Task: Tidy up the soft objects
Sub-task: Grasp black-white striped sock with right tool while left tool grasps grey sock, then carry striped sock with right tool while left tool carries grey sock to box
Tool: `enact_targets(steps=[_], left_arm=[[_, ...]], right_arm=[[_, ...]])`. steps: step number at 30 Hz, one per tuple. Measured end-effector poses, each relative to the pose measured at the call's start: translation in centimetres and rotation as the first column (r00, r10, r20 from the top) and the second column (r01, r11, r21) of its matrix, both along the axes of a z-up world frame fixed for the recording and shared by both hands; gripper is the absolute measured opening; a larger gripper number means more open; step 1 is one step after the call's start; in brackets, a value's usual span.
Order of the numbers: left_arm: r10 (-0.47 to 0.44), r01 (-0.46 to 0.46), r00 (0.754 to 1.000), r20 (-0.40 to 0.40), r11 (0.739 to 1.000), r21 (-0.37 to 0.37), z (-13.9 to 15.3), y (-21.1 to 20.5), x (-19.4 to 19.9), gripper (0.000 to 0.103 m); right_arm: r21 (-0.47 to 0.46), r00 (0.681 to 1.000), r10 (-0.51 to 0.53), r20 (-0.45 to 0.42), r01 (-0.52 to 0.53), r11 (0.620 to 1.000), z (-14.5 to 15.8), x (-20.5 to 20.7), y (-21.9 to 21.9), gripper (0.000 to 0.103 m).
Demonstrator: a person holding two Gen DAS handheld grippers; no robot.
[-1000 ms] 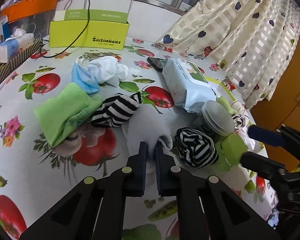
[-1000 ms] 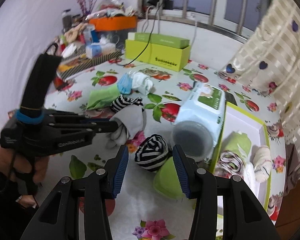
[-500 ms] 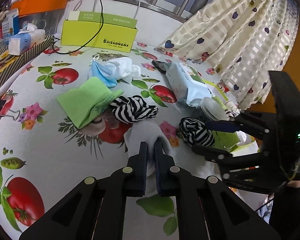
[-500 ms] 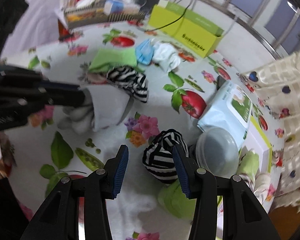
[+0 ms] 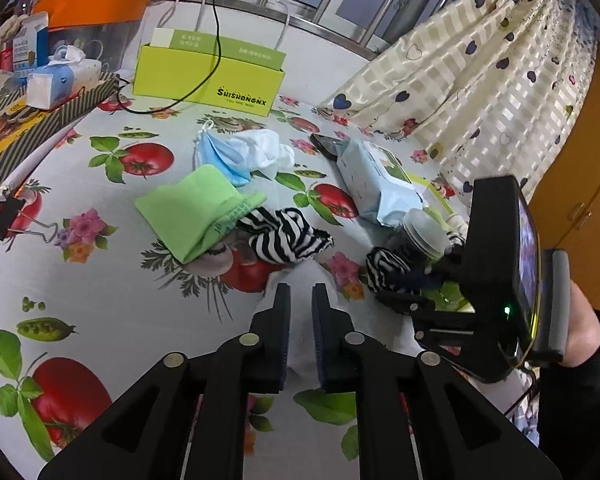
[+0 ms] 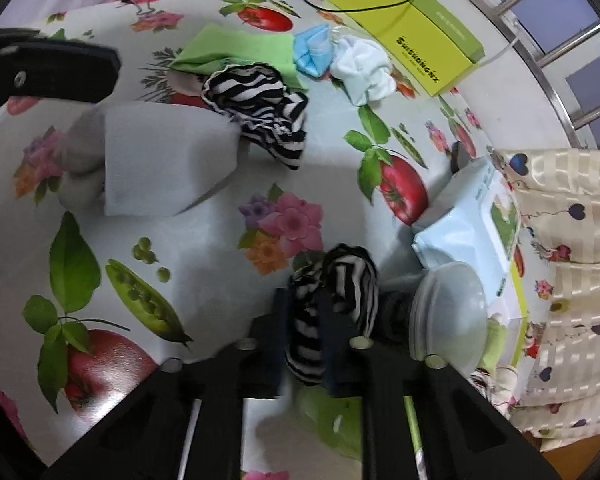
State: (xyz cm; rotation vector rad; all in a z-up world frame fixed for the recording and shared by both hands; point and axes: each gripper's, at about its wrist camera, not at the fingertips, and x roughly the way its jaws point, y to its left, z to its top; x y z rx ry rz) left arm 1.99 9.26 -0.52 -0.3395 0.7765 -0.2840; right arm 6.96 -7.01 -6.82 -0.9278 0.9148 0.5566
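Both tools are engaged; the left gripper (image 5: 300, 300) has its jaws drawn nearly together on a white-grey cloth (image 6: 160, 164), which hangs from the jaws just above the fruit-print tablecloth (image 5: 100, 300); the right gripper (image 6: 304, 320) has its jaws closed narrowly around a rolled black-and-white striped sock (image 6: 336, 292), with the fabric bulging out beyond the fingers; whether that roll is lifted or resting on the cloth cannot be told. Progress is judged as early to middle; a shallow green-rimmed box (image 6: 516, 300) at the right edge of the table, beside the wipes pack (image 5: 376, 184) and a clear plastic tub (image 6: 448, 312), appears to hold a few soft items already, but its contents are largely hidden in these views. Items not yet handled lie well apart from that box: a loose striped sock (image 5: 284, 236), a folded green cloth (image 5: 192, 212) touching it, a blue face mask (image 5: 220, 156) and a crumpled white cloth (image 5: 264, 148) just beside the mask; a further green soft item (image 6: 324, 412) lies under the right tool. Remaining work, as a judgement: deposit the two gripped pieces, presumably in the box, then collect the four loose pieces; the yellow-green carton (image 5: 208, 76) at the rear may not be involved.
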Motion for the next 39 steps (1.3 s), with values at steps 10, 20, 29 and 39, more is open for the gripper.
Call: enact_targets(steps=[10, 20, 29, 39], left_arm=[[-0.054, 0.054, 0.999, -0.004, 0.998, 0.033, -0.5, -1.0, 0.4, 0.042], [-0.053, 0.061, 0.997, -0.064, 0.990, 0.125, -2.5, -2.9, 1.8, 0.043], [-0.055, 0.065, 0.996, -0.067, 0.984, 0.164, -2.9, -2.9, 2.2, 0.049], [-0.074, 0.088, 0.993, -0.089, 0.984, 0.157, -3.9, -3.3, 2.4, 0.050]], right_arm=[[0.315, 0.993, 0.060, -0.103, -0.025, 0.949, 3.0, -2.4, -1.2, 0.008], [0.368, 0.990, 0.001, -0.144, 0.052, 0.928, 2.3, -3.0, -2.6, 0.030], [0.313, 0.994, -0.019, -0.110, 0.053, 0.948, 1.5, -2.6, -1.8, 0.034], [0.264, 0.994, -0.006, -0.109, 0.035, 0.964, 0.7, -3.2, -0.6, 0.013]])
